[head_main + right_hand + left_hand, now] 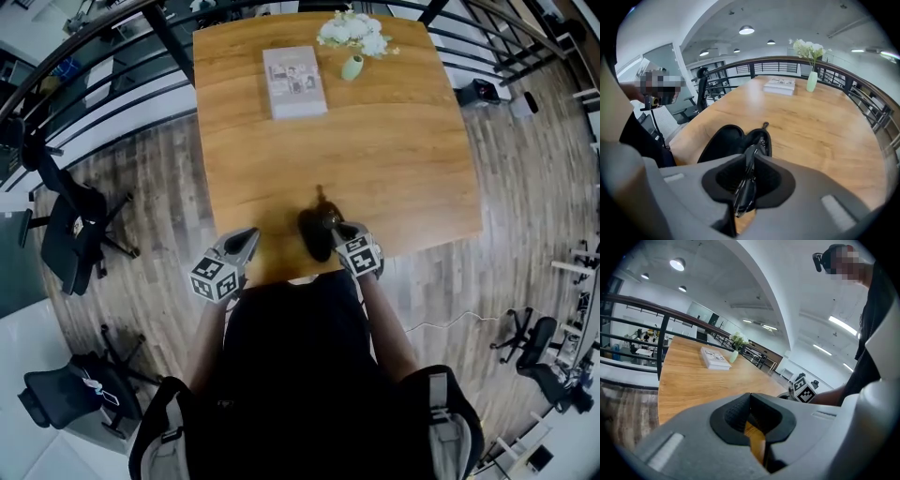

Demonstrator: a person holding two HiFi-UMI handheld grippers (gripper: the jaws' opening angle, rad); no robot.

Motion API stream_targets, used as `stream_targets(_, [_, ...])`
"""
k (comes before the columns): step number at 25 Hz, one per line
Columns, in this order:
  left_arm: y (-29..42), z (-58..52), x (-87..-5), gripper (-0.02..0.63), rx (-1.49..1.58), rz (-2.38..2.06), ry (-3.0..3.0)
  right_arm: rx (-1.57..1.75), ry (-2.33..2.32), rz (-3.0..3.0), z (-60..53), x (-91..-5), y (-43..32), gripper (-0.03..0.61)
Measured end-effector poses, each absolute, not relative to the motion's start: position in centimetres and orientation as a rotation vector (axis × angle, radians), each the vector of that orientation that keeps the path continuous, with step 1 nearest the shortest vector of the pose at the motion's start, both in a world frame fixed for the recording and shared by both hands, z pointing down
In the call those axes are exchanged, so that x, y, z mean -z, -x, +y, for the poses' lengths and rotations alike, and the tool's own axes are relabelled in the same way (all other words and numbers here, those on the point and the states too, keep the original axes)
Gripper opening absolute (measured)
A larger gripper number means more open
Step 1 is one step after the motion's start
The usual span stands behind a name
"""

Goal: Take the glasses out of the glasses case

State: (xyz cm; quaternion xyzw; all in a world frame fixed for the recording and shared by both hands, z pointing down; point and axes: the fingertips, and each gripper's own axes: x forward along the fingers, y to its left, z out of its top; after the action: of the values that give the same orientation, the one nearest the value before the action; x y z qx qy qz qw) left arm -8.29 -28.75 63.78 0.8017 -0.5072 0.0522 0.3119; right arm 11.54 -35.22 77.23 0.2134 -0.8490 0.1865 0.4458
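right claw: closed on the folded glasses, just above the case.
case: open, at the near edge of the table.
left claw: jaws together, holds nothing.

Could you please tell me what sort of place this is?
Probably an open-plan office or lab: black swivel office chairs stand on the plank floor near a wooden table, and a black metal railing runs behind it.

Head view looks steeply down over the table. Both gripper views sit low at its edge, sharing the book, upper centre.
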Motion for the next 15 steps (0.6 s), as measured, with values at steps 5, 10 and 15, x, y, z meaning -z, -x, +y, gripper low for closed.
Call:
stream_targets(5, [8.3, -28.4, -63.8, 0.011, -0.143, -1.347, -2.108, -0.468, -0.535, -2.084, -35.5, -77.8, -11.7, 0.066])
stream_targets(10, [8.3, -28.4, -63.7, 0.011, -0.152, -1.334, -2.116, -0.486, -0.567, -2.070, -35.8, -78.3, -11.9, 0.067])
stream_targets(15, [8.4, -28.3, -63.3, 0.011, -0.157, -1.328, -2.131, -0.501, -0.583, -2.043, -35.6, -79.1, -12.3, 0.067])
